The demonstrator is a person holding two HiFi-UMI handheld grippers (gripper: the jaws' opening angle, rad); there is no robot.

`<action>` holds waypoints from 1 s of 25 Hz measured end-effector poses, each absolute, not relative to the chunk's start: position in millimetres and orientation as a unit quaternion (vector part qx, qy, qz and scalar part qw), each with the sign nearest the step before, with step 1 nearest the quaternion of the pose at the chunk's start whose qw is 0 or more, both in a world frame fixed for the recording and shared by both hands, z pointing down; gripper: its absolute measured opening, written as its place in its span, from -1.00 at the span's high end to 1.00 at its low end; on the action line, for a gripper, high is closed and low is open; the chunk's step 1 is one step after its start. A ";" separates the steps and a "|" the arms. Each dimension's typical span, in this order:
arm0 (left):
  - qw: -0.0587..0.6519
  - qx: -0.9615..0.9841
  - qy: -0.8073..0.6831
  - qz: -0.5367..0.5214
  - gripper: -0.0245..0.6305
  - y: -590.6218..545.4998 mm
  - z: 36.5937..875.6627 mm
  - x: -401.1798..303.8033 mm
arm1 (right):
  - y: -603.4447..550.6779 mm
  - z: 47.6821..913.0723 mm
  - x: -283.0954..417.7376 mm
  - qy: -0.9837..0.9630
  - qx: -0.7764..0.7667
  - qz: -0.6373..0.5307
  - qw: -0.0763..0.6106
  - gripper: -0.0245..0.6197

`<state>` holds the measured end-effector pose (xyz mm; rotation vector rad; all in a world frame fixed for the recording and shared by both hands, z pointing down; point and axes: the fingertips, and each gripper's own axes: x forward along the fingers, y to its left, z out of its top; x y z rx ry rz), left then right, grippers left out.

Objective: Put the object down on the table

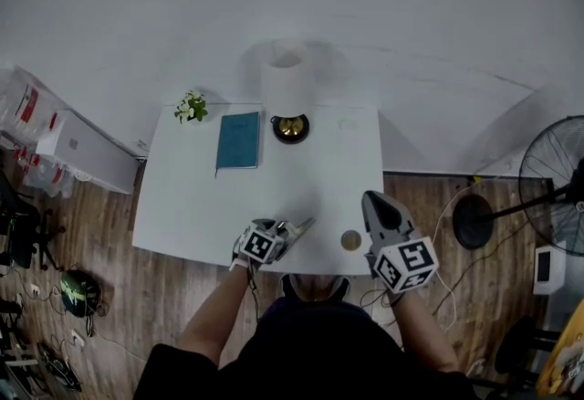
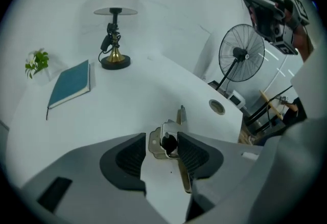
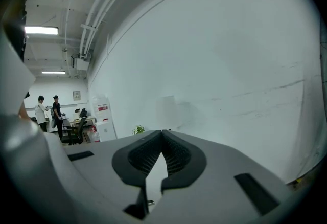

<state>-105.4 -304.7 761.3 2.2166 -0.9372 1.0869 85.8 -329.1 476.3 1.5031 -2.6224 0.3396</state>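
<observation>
A small silver metal fitting (image 2: 164, 142) with a black knob and a long flat strip lies on the white table (image 1: 319, 170) near its front edge. My left gripper (image 2: 158, 152) stands open around it. The right pad (image 2: 193, 155) is next to the knob, and the left pad (image 2: 125, 159) is clear of the metal. In the head view the left gripper (image 1: 290, 232) rests low over the table with the fitting's tip (image 1: 306, 225) poking out. My right gripper (image 1: 376, 205) is shut with nothing in it, raised over the table's front right. In its own view the right gripper (image 3: 162, 135) faces the wall.
At the table's back stand a lamp (image 1: 290, 92), a teal book (image 1: 238, 140) and a small plant (image 1: 191, 107). A round cable port (image 1: 351, 240) sits between my grippers. A floor fan (image 1: 552, 174) stands to the right of the table, white boxes (image 1: 78, 152) to the left.
</observation>
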 end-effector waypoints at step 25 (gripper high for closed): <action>0.011 0.847 -0.531 -0.005 0.90 -338.6 367.3 -112.7 | -323.8 376.7 103.5 -0.869 0.495 -0.012 -0.002 0.90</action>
